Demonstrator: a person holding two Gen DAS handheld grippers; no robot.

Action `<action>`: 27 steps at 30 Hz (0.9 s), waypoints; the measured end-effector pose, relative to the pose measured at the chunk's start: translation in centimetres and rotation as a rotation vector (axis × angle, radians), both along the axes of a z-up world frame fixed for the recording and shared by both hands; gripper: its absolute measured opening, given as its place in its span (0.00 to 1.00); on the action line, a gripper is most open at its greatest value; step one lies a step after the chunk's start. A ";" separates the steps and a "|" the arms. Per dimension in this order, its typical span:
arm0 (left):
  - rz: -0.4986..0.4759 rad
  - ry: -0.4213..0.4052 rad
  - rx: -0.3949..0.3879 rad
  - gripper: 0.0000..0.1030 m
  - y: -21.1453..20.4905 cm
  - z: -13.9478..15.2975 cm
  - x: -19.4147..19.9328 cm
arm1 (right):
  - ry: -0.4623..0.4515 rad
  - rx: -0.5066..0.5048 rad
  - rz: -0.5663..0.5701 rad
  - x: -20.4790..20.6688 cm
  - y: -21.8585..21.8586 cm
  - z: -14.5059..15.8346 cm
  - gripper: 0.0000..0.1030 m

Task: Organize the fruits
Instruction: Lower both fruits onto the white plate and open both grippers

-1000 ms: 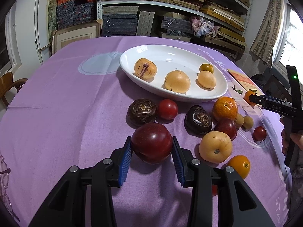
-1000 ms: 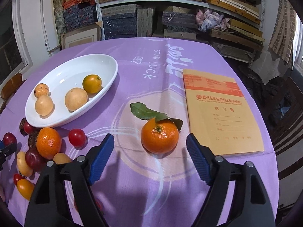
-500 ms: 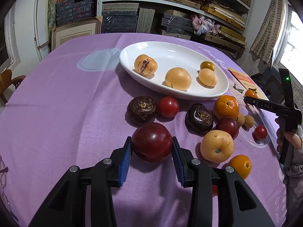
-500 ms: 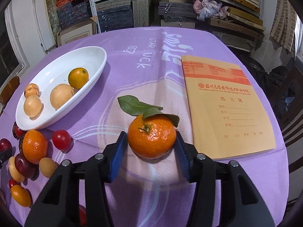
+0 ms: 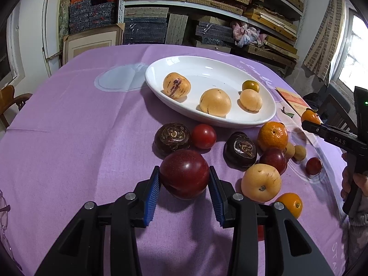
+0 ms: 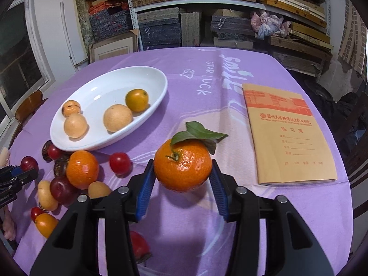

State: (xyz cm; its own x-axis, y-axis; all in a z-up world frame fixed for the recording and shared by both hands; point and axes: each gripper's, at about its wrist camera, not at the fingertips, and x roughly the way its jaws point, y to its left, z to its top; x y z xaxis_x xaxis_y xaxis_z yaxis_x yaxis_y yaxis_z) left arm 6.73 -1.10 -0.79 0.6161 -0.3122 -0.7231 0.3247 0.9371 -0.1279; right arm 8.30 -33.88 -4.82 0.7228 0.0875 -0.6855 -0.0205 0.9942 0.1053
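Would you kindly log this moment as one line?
left gripper: shut on red plum | right gripper: shut on leafy mandarin | white dish: four fruits

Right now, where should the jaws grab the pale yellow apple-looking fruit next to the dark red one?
Across the yellow fruit's widest round middle, coming from above: fruits crowd its back and right side, so a level approach would probably bump them. Its dimple faces the front, off the sides.

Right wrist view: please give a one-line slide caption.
Right tongs grip a leafy mandarin beside the white dish.

Cluttered home storeroom, metal shelves (image 5: 207, 7) stacked with patterned boxes (image 6: 158, 30), framed picture (image 5: 92, 43) propped against wall, purple-clothed table (image 5: 69, 126)
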 end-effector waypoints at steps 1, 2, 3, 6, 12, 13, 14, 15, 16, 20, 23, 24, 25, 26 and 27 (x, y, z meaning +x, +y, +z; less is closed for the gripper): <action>0.002 -0.011 -0.002 0.40 -0.1 0.4 0.0 | -0.009 0.002 0.014 -0.2 0.5 0.4 0.45; 0.003 -0.017 -0.008 0.40 -0.2 0.8 0.2 | -0.016 0.003 0.027 -0.3 1.1 0.9 0.45; 0.000 -0.019 -0.015 0.40 -0.3 1.2 0.5 | -0.020 0.004 0.043 -0.3 1.6 1.5 0.45; -0.012 -0.034 -0.011 0.40 -1.3 2.8 2.0 | -0.027 0.004 0.076 0.6 3.0 3.3 0.45; -0.007 -0.056 0.012 0.40 -4.6 5.5 7.8 | -0.010 -0.024 0.117 6.0 6.0 5.5 0.45; -0.009 -0.052 0.013 0.40 -5.1 5.5 8.7 | -0.001 -0.032 0.118 7.1 6.5 5.5 0.45; -0.015 -0.047 0.013 0.40 -5.8 5.5 9.5 | 0.009 -0.044 0.115 8.5 7.0 5.4 0.45; -0.022 -0.040 0.016 0.40 -6.6 5.3 10.3 | 0.020 -0.056 0.112 9.7 7.5 5.2 0.45; -0.025 -0.034 0.022 0.40 -7.3 5.0 10.9 | 0.033 -0.068 0.109 11.0 7.8 4.9 0.45; -0.032 0.000 0.039 0.40 -9.1 3.2 13.1 | 0.086 -0.095 0.087 15.3 8.7 3.4 0.45; -0.022 0.019 0.047 0.40 -9.4 2.0 14.5 | 0.101 -0.116 0.082 17.5 8.8 2.2 0.45; -0.023 0.025 0.042 0.40 -9.3 1.8 14.9 | 0.110 -0.110 0.083 18.0 8.8 2.0 0.45; -0.022 0.027 0.044 0.40 -9.4 1.7 15.2 | 0.119 -0.100 0.091 18.4 8.8 1.8 0.45; -0.019 0.027 0.046 0.40 -9.5 1.6 15.4 | 0.125 -0.096 0.095 18.7 8.8 1.6 0.45; -0.013 0.023 0.042 0.40 -9.4 1.6 15.6 | 0.123 -0.106 0.092 18.9 8.8 1.6 0.45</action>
State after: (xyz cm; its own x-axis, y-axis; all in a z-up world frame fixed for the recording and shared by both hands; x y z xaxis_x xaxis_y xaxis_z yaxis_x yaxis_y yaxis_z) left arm 22.36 -10.52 0.82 0.5952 -0.2895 -0.7496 0.3344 0.9375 -0.0965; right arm 27.17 -25.09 -3.26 0.6254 0.0719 -0.7770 -0.1055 0.9944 0.0071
